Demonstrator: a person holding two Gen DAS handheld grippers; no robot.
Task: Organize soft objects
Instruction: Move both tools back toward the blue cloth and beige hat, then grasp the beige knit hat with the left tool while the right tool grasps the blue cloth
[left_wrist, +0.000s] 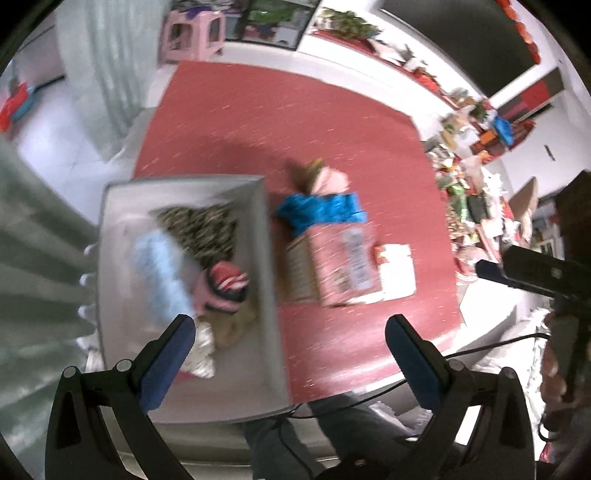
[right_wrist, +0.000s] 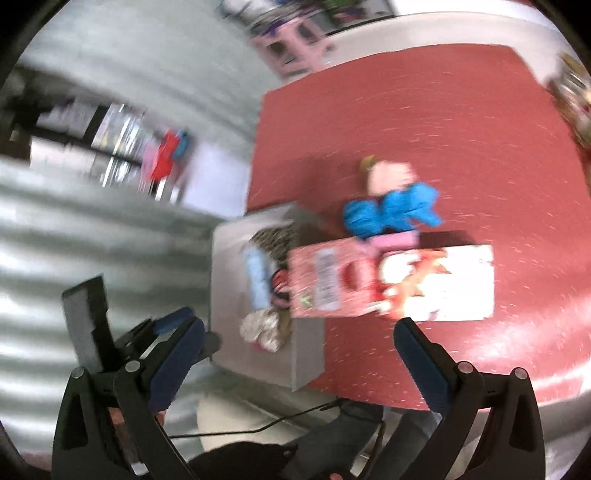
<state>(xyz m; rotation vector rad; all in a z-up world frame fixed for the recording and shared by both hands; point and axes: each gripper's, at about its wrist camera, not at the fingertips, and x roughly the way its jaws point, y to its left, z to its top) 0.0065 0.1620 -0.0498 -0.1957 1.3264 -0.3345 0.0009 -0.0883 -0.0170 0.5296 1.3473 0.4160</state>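
A grey bin stands at the left edge of a red table. It holds a leopard-print cloth, a light blue soft item, a pink and red striped item and beige and white cloths. A blue soft item and a pink plush toy lie behind a pink carton to the bin's right. My left gripper is open and empty above the bin's near right corner. My right gripper is open and empty above the bin and carton. Both views are blurred.
A pink stool stands beyond the table's far edge. Cluttered shelves run along the right. A grey curtain hangs at the left. A black cable crosses the table's near edge. The other gripper shows at the right.
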